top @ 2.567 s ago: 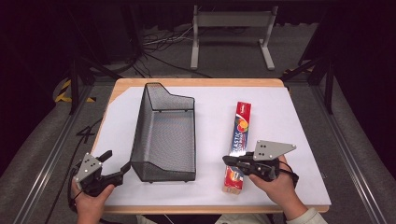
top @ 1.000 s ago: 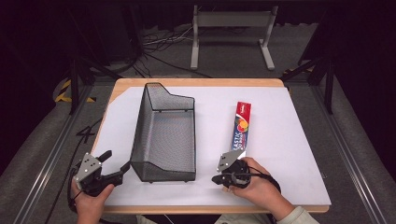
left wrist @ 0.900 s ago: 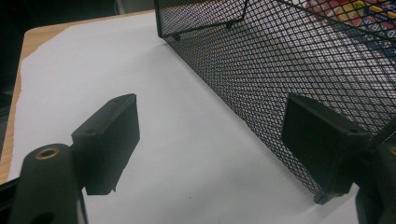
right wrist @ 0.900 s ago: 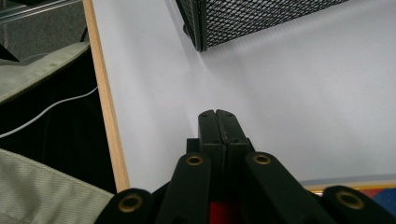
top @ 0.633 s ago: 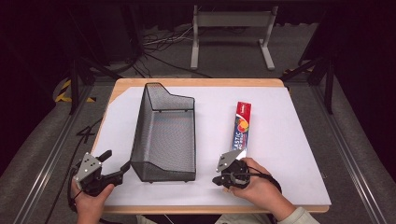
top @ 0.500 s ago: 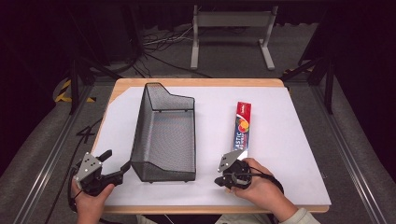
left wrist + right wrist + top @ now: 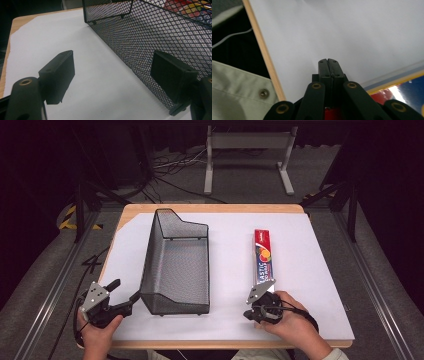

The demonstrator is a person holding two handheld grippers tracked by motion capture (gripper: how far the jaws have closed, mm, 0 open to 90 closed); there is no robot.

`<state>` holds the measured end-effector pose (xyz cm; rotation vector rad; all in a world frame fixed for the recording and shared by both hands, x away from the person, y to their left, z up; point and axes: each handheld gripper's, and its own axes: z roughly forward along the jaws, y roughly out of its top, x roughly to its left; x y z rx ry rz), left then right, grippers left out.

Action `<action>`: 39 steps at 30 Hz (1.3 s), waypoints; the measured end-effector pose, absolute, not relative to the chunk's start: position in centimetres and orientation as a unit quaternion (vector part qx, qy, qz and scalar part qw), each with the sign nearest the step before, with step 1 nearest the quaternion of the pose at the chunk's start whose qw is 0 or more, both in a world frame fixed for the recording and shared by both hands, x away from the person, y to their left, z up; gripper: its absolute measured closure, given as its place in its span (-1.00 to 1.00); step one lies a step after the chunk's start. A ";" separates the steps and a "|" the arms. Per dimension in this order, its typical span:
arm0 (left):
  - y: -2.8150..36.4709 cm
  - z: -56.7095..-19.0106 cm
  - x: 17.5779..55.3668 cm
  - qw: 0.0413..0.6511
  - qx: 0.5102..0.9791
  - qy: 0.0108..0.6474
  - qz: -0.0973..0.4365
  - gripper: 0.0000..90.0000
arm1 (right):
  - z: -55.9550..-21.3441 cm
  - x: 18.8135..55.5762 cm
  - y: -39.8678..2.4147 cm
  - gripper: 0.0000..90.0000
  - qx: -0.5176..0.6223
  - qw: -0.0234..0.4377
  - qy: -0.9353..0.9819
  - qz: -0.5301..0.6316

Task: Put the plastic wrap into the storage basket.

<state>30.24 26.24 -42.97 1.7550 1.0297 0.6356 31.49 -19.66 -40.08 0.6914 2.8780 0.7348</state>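
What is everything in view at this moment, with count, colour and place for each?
Mesh basket: one, black wire, left of the table's middle, long side running away from the person.
Box of wrap: one, long, red and blue with a silver edge, right of the basket, near end under the right tool.
Table cover: one, white sheet over a light wooden table top.
Metal stand: one, grey, on the floor beyond the table.
Cables: several, dark, on the floor behind the table.
Left tool: one, black, jaws open, beside the basket's near left corner.
Right tool: one, black, jaws shut together, at the box's near end.
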 end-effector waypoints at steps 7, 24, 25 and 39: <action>26.2 -43.0 30.2 0.483 0.720 0.423 0.262 -0.54 | -39.9 31.5 -21.7 1.00 0.254 0.043 0.937 0.237; 26.1 -43.0 30.3 0.481 0.722 0.424 0.260 -0.54 | -39.7 31.3 -27.4 1.00 0.328 0.085 0.912 0.232; 26.1 -43.0 30.3 0.481 0.722 0.424 0.260 -0.54 | -39.7 31.3 -27.6 1.00 0.334 0.089 0.910 0.230; 26.2 -43.0 30.4 0.482 0.720 0.426 0.261 -0.54 | -38.6 31.3 -28.7 0.69 0.310 0.089 0.891 0.319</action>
